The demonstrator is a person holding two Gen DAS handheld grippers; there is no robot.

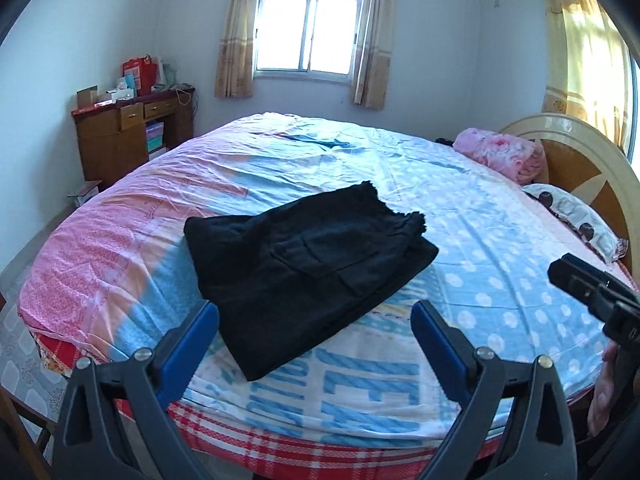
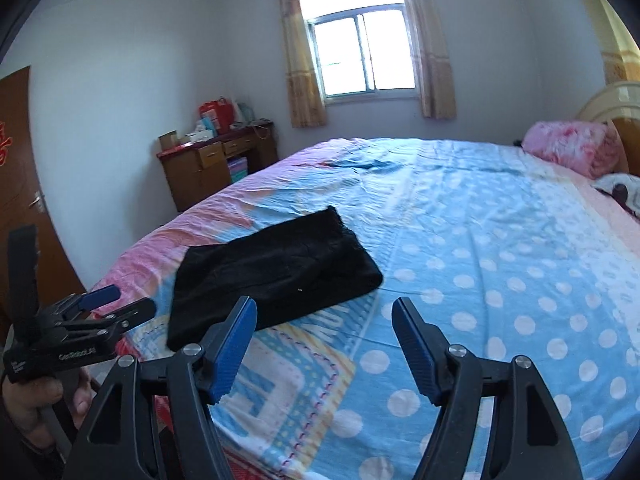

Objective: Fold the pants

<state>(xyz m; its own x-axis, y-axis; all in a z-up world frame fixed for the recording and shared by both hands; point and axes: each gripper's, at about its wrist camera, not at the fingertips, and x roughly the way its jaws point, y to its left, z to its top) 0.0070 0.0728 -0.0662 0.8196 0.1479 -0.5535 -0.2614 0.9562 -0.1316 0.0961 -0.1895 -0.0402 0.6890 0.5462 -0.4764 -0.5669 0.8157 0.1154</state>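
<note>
Now pants (image 1: pixel 304 276) folded on bed (image 1: pixel 480 240); claws apart.

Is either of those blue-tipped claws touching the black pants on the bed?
Apart. In the right wrist view, bedsheet shows between the left gripper and the pants; the open right gripper holds nothing.

Black pants (image 1: pixel 308 272), folded into a compact rectangle, frayed hems at far end, lying flat on bed, near-left area.

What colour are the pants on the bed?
Plain black pants, folded on the blue polka-dot sheet; clearest in the left wrist view.
</note>
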